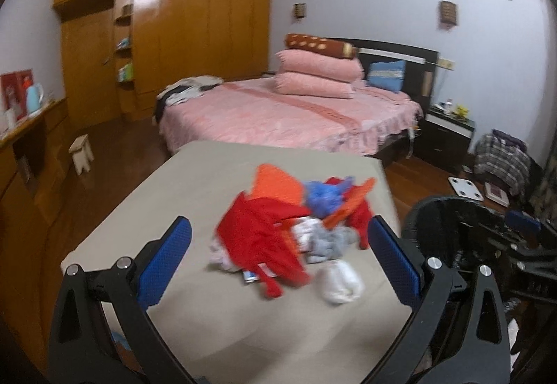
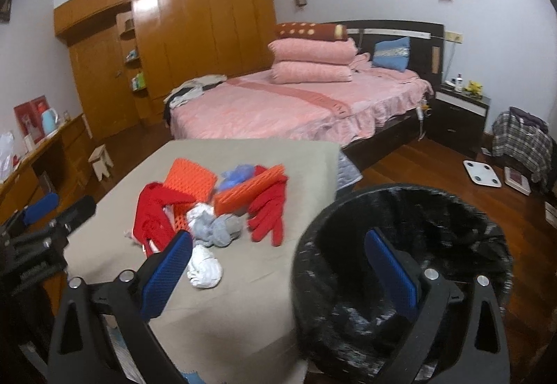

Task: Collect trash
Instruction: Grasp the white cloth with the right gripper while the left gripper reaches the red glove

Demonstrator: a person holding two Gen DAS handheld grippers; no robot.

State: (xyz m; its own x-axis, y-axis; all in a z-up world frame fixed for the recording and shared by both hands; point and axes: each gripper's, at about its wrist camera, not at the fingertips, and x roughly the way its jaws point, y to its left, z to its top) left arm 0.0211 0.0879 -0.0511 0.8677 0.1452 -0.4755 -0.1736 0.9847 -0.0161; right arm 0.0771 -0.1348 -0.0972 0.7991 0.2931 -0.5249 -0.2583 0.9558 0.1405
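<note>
- Fingers, left gripper (image 1: 278, 265): blue pads spread wide, nothing held between them; the gripper is held above the near part of the beige table (image 1: 195, 307), with the trash pile seen in the gap.
- Fingers, right gripper (image 2: 278, 274): likewise spread wide and empty; the left pad is seen over the table's near edge, the right pad over the mouth of the bin.
- Trash pile (image 1: 292, 230): heaped at the middle of the table. Listed within it: red mesh netting (image 2: 153, 217), orange foam netting (image 2: 191, 180), a crumpled blue bag (image 2: 236, 175), a red glove-like piece (image 2: 269, 213), grey crumpled material (image 2: 217, 229), and a white wad (image 2: 205, 267) lying nearest the grippers.
- Bin (image 2: 400, 265): round, lined with a black bag, set just beside the table's right edge; its inside is too dark for contents to be made out.
- Step in hand, as judged: approach before a pick; no item has yet been closed on, and the pile appears untouched.
- Next move, as judged: one gripper is to be lowered over a single piece, the white wad being the closest, then closed and carried to the bin. Loose netting may drag neighbouring pieces along.
</note>
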